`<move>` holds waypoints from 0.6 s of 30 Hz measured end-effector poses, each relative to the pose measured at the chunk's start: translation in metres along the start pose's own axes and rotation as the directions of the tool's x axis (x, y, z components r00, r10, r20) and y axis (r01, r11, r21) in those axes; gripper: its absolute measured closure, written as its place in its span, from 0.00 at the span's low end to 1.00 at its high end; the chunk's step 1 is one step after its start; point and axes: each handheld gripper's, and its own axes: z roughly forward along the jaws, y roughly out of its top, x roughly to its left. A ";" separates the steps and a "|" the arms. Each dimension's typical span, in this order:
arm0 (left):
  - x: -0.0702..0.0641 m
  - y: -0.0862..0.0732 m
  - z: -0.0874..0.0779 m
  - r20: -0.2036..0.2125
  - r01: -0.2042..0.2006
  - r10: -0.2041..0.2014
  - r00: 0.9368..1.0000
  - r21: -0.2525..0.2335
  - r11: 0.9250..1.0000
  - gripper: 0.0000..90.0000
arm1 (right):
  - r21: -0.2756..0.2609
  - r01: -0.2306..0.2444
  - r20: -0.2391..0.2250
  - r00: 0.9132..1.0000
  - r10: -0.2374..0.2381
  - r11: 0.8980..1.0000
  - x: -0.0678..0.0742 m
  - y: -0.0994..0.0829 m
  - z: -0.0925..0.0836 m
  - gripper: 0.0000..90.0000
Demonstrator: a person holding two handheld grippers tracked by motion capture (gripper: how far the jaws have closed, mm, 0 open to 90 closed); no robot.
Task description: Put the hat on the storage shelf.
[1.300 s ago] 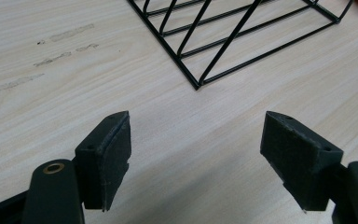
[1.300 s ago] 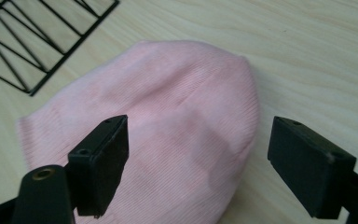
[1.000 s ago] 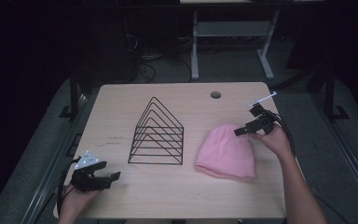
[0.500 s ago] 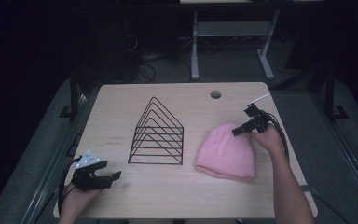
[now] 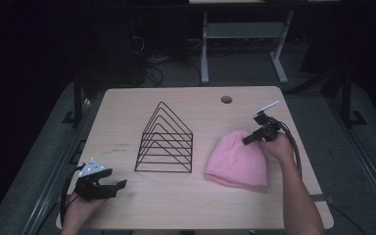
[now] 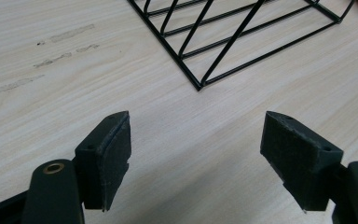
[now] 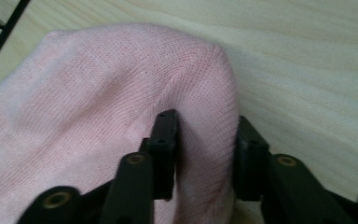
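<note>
Right gripper (image 7: 200, 154) lowered, fingers (image 7: 164, 149) closing on pink beanie (image 7: 98, 121)

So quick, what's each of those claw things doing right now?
Left gripper: open, holding nothing.
Right gripper: jaws just closed, pinching a fold of the pink beanie.

The right tongs (image 5: 251, 138) touch the pink beanie's (image 5: 237, 161) top edge beside a wire rack (image 5: 165, 140).

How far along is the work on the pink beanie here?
Done: the right gripper has reached the pink beanie, and its jaws, just closing, pinch a fold at its edge. In hand: securing that grip. Left: lifting it; it lies flat on the table, beside the wire rack. The left gripper waits open.
</note>
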 end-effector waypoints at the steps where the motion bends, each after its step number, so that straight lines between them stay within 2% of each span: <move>1: 0.000 0.000 0.000 0.000 0.000 0.000 1.000 0.000 1.000 0.27 | -0.003 -0.002 -0.005 1.000 0.002 1.000 0.000 0.000 0.000 0.78; 4: 0.000 0.000 -0.001 0.005 0.005 -0.005 1.000 0.001 1.000 0.27 | -0.013 -0.008 -0.029 1.000 0.008 1.000 -0.002 0.000 -0.002 0.83; 14: 0.002 0.000 0.001 0.019 0.003 -0.003 1.000 0.011 1.000 0.28 | -0.045 -0.009 -0.101 0.995 0.005 0.999 -0.003 -0.004 -0.022 0.85; 18: 0.001 0.002 -0.002 0.035 0.019 -0.019 0.999 -0.004 1.000 0.28 | -0.085 0.021 -0.114 0.993 -0.031 0.996 0.001 -0.004 -0.031 0.85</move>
